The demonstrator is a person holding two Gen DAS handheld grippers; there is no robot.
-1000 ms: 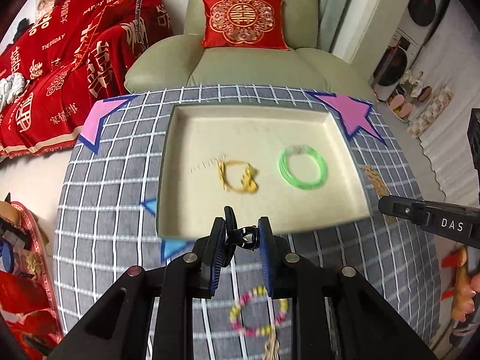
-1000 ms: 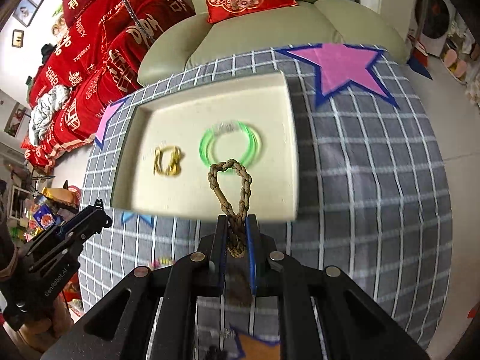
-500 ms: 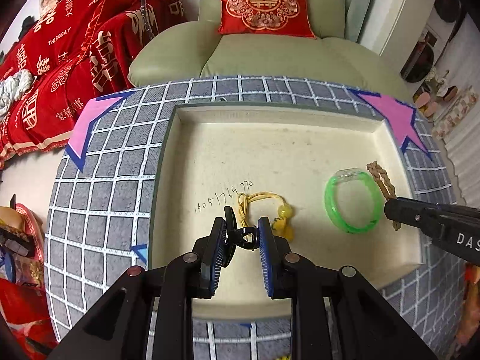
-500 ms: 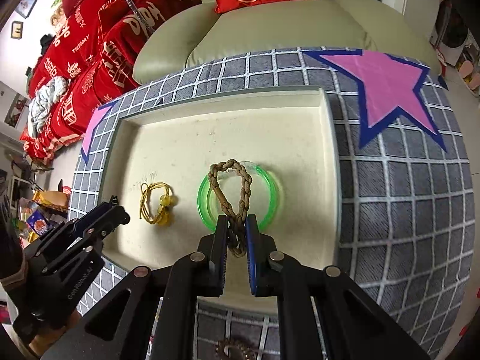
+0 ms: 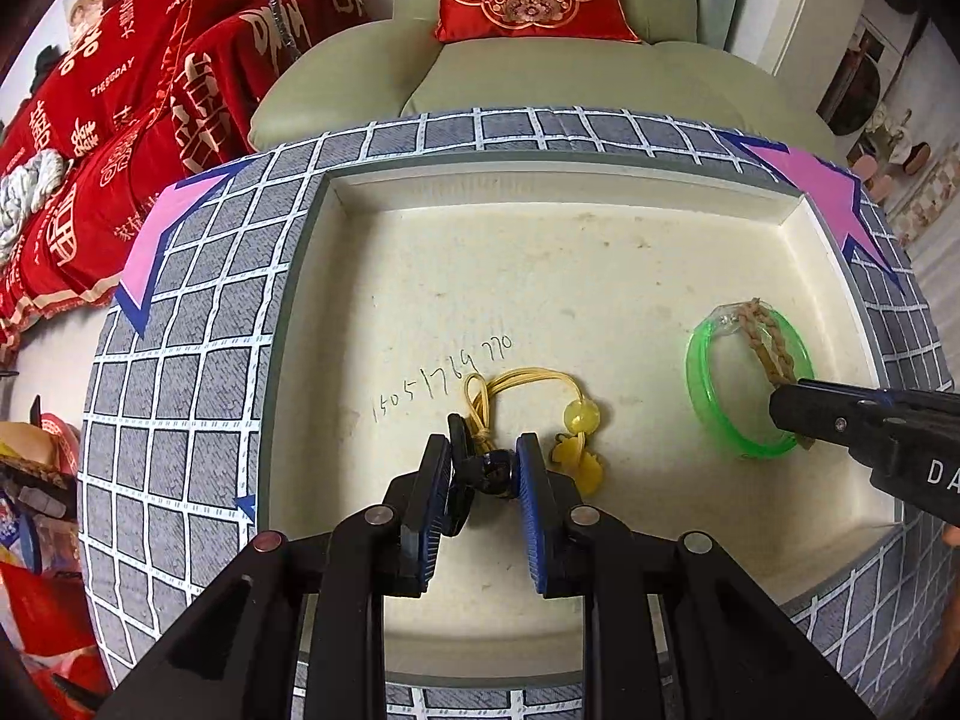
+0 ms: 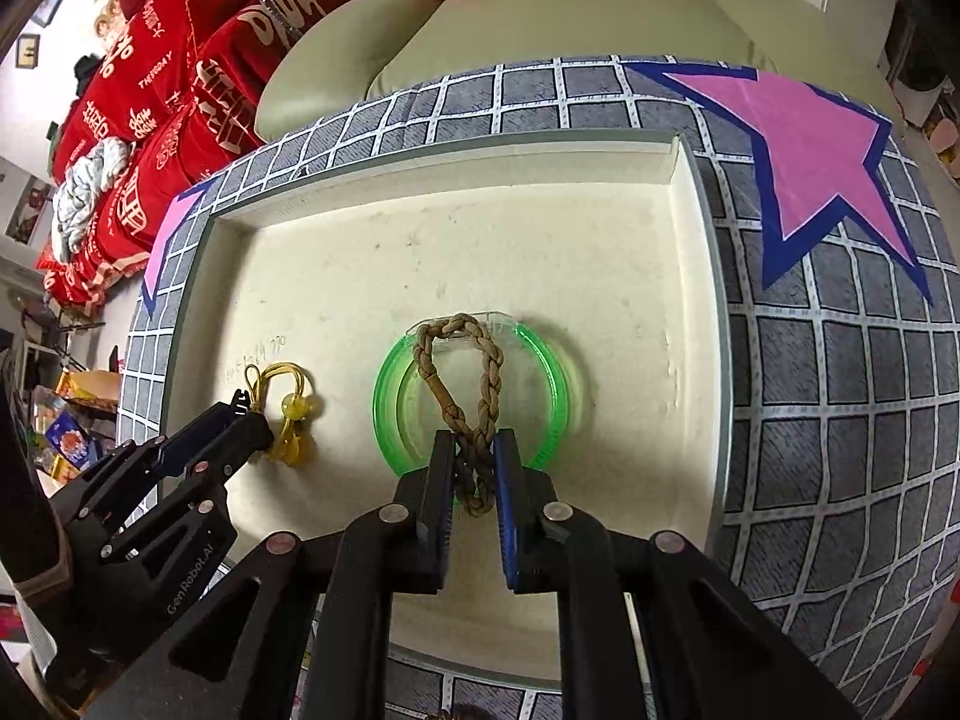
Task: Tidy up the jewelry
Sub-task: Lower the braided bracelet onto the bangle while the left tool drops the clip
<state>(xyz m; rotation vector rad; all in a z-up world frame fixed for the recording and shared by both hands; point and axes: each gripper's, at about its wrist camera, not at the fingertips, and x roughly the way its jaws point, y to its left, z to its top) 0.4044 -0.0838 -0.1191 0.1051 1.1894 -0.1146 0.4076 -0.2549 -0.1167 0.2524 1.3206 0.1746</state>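
A cream tray [image 5: 600, 276] lies on the checked tablecloth. In it are a yellow cord bracelet with a bead [image 5: 540, 396] and a green bangle [image 5: 720, 420]. My left gripper [image 5: 483, 468] is shut on a small dark piece of jewelry [image 5: 489, 474], low over the tray just in front of the yellow bracelet. My right gripper [image 6: 474, 468] is shut on a braided brown cord bracelet [image 6: 462, 378], whose loop hangs over the green bangle [image 6: 540, 384]. The right gripper also shows in the left wrist view [image 5: 780, 405], at the bangle.
The grey checked tablecloth [image 5: 180, 360] has pink stars [image 6: 810, 144] at its corners. A green armchair [image 5: 540, 72] with a red cushion stands behind the table. Red blankets [image 5: 120, 120] lie at the left. The tray's raised rim [image 6: 714, 300] surrounds the jewelry.
Both grippers have moved forward from the table's front edge to over the tray and lower. The left now hovers by the yellow bracelet, the right over the green bangle, each still gripping its piece.
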